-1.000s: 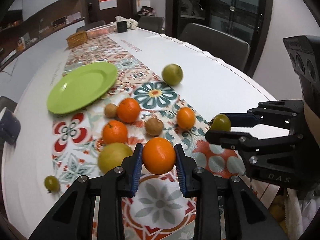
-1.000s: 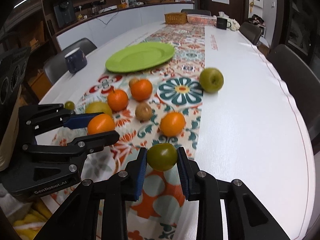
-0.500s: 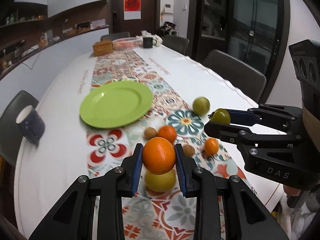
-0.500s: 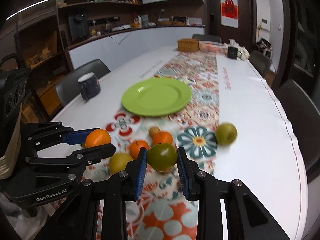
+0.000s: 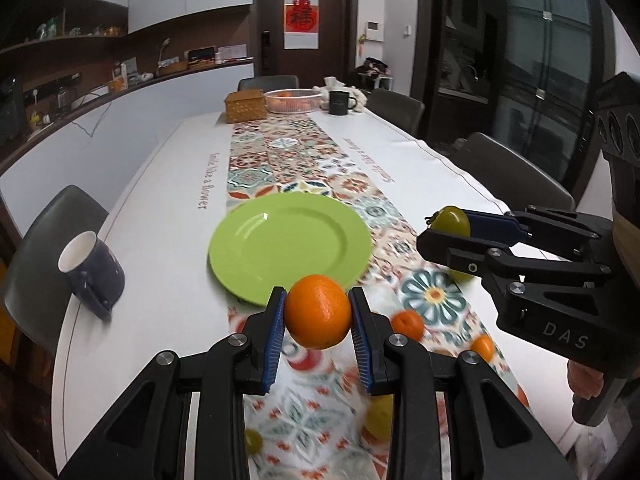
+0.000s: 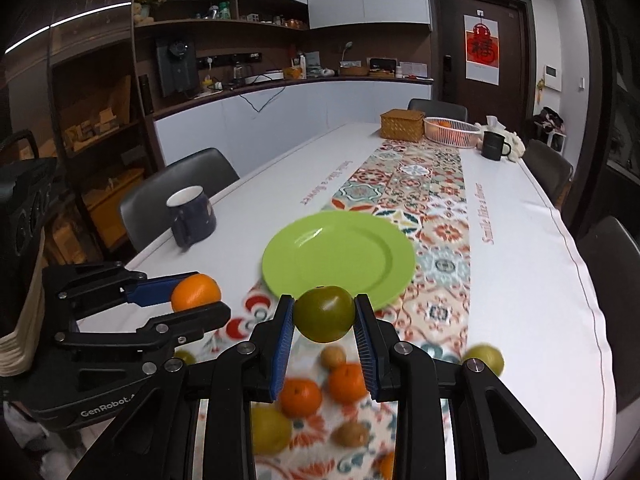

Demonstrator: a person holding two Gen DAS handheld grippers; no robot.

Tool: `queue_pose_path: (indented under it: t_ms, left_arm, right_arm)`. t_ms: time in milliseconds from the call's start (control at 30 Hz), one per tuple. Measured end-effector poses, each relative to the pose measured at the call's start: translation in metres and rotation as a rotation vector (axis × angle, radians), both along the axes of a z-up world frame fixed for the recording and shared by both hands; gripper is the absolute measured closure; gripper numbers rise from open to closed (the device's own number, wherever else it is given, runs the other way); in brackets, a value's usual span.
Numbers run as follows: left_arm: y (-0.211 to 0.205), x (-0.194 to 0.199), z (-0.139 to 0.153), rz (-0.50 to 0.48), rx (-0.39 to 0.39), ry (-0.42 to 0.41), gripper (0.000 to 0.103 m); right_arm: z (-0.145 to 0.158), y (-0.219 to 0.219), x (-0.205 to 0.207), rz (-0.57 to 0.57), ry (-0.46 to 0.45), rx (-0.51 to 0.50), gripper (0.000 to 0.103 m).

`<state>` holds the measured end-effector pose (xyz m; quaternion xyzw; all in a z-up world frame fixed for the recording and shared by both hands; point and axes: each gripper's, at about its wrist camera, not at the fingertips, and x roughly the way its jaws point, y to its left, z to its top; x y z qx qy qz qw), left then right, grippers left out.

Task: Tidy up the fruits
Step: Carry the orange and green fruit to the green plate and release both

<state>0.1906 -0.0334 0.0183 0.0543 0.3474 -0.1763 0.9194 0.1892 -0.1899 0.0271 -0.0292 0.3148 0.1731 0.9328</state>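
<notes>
Grippers (image 5: pixel 318 322) (image 6: pixel 324 320) clamp orange (image 5: pixel 318 311) and green fruit (image 6: pixel 324 313) before plate (image 5: pixel 256 248), mug (image 5: pixel 90 274) left.

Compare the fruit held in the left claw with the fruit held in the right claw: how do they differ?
The round orange fruit in the left claw is bright orange with a pebbled skin; the round dark green fruit in the right claw is olive green, smooth and glossy. Both are clamped between blue pads and held above the table, before the green round plate.

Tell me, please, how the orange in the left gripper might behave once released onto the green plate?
Being round, the orange would probably roll. The green plate looks shallow, so its rim may barely stop it. It seems firm between the left gripper pads.
</notes>
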Motion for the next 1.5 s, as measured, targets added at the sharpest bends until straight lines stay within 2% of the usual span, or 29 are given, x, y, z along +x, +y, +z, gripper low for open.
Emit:
queue_pose_path:
  t_ms: [333, 700, 800, 933, 1167, 1400, 1500]
  left_arm:
    - [0.014, 0.074, -0.001, 0.056, -0.007, 0.041, 0.072]
    - [0.007, 0.140, -0.032, 0.055, -0.008, 0.172, 0.072]
    - [0.006, 0.156, -0.047, 0.063, -0.012, 0.233, 0.072]
    - [0.005, 0.167, -0.060, 0.074, 0.008, 0.275, 0.072]
    - [0.005, 0.172, -0.071, 0.081, 0.025, 0.306, 0.071]
    - [0.011, 0.163, -0.057, 0.124, 0.040, 0.249, 0.070]
    - [0.014, 0.150, -0.046, 0.136, 0.061, 0.208, 0.065]
  right_arm:
    - [0.002, 0.012, 0.075, -0.035, 0.044, -0.005, 0.072]
    - [-0.025, 0.017, 0.133, -0.072, 0.150, -0.005, 0.072]
    - [-0.036, 0.017, 0.149, -0.080, 0.202, -0.006, 0.072]
    - [-0.054, 0.016, 0.163, -0.090, 0.269, -0.014, 0.072]
    - [-0.072, 0.016, 0.171, -0.093, 0.313, -0.014, 0.072]
    - [-0.069, 0.014, 0.165, -0.089, 0.301, -0.016, 0.070]
    - [-0.060, 0.010, 0.156, -0.098, 0.275, -0.010, 0.067]
